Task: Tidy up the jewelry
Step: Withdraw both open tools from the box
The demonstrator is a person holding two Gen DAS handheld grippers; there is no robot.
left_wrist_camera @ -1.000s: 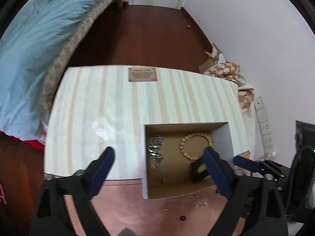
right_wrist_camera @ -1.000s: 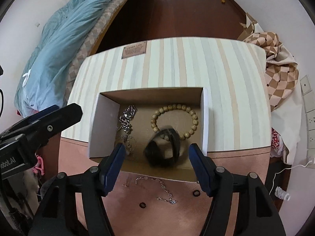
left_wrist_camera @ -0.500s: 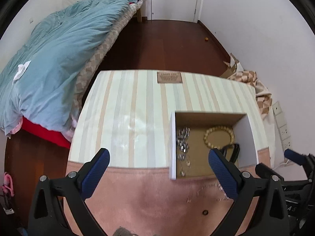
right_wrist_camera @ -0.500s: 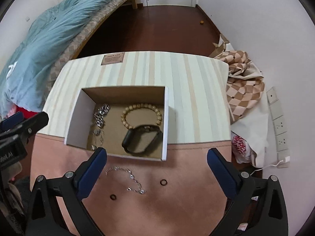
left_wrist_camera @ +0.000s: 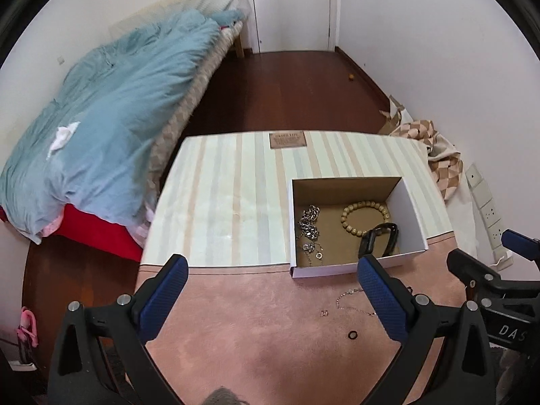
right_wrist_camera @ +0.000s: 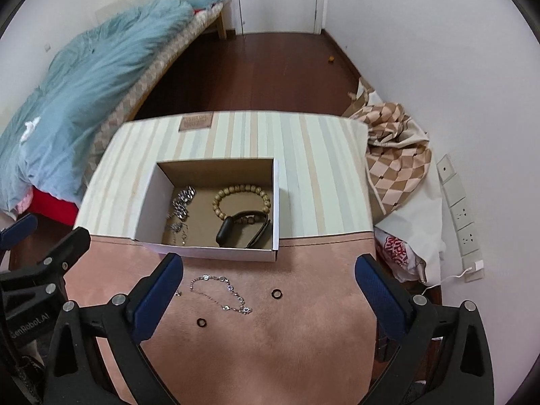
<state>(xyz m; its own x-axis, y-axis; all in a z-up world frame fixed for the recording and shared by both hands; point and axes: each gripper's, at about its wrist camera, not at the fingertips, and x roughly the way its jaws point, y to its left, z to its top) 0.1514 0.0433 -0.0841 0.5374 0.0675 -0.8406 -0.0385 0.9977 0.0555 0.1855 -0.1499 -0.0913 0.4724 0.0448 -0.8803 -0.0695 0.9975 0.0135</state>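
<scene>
Box [right_wrist_camera: 216, 253] at centre of table [right_wrist_camera: 303, 337], astride seam between striped cloth and pink cloth; holds bead bracelet [right_wrist_camera: 241, 199], black band [right_wrist_camera: 243, 229], silver chains [right_wrist_camera: 180, 204]. Loose on pink cloth toward near edge: thin silver chain [right_wrist_camera: 219, 295], two dark rings [right_wrist_camera: 276, 293] [right_wrist_camera: 201, 322]. Left gripper [left_wrist_camera: 270, 297] and right gripper [right_wrist_camera: 268, 293]: jaws wide apart, empty, above near edge. Step judged: between picks. Next move calls for descent onto chain or ring, fine pinch on flat small item. Tiny piece beside chain [left_wrist_camera: 324, 313] unidentifiable; left finger partly covers chain.
</scene>
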